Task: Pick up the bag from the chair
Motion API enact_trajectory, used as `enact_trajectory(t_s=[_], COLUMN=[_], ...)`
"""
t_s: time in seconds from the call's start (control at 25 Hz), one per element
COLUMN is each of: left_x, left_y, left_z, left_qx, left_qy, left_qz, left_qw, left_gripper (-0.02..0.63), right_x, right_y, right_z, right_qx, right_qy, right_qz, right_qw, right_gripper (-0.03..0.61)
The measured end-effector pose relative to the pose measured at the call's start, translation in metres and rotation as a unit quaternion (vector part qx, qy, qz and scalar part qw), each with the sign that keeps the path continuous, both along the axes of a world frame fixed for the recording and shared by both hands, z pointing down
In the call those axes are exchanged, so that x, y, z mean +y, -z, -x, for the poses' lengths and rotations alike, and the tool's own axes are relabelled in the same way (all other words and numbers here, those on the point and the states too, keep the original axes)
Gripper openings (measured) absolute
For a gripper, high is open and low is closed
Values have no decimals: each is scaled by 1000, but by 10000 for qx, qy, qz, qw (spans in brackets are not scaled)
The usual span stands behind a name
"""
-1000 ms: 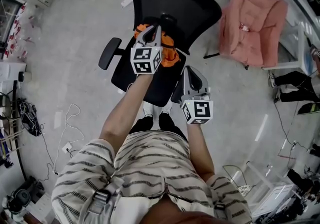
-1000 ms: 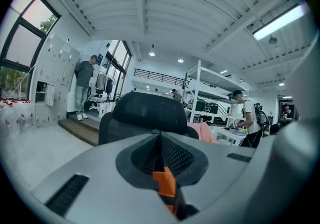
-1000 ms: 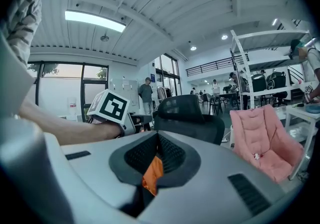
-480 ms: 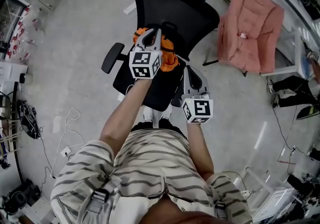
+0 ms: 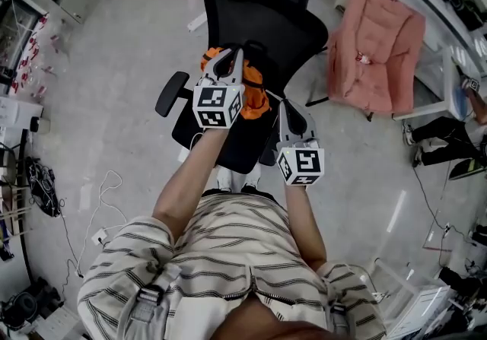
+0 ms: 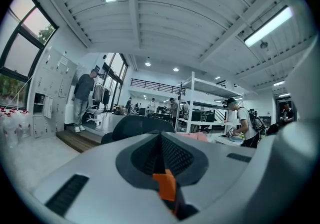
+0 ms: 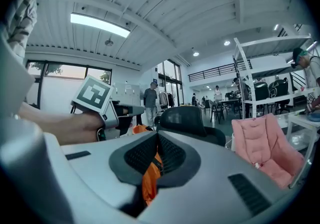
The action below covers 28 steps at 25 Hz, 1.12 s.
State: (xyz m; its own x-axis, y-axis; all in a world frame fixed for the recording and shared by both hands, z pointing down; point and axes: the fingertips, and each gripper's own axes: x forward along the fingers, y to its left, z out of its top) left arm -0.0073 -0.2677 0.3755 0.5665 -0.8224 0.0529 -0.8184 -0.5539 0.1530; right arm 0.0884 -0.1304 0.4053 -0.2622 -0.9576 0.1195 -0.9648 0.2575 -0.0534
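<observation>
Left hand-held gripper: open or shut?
Shut: the left hand-held gripper has its jaws together, pinching the orange bag.

There were one bag (image 5: 256, 100), one black chair (image 5: 262, 19), one pink chair (image 5: 377, 49) and two grippers: left gripper (image 5: 231, 58), right gripper (image 5: 288, 107).

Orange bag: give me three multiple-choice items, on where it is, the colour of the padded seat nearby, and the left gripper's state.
1. The orange bag is: A on the floor; B over the black office chair's seat; C on the white shelving.
2. The padded seat is: A pink; B blue; C green.
3. The left gripper is: A wide open; B shut and empty; C shut on the orange bag.

B, the head view shows it above the seat. A, it is pink in two views. C, orange material sits pinched between its closed jaws.
</observation>
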Motion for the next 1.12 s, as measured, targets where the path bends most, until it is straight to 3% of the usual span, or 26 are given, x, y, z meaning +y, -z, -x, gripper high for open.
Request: enact_trajectory(t_s=[1.12], left_x=[59], left_y=[58], left_z=[17], left_qx=[-46], left_qy=[-325], left_qz=[-527], left_qw=[9981], left_gripper=[26], right_x=[-7], right_y=[53], right_z=[2], right_qx=[-214], right_qy=[-127], right_qz=[-315], right_qw=[9992], right_gripper=[17])
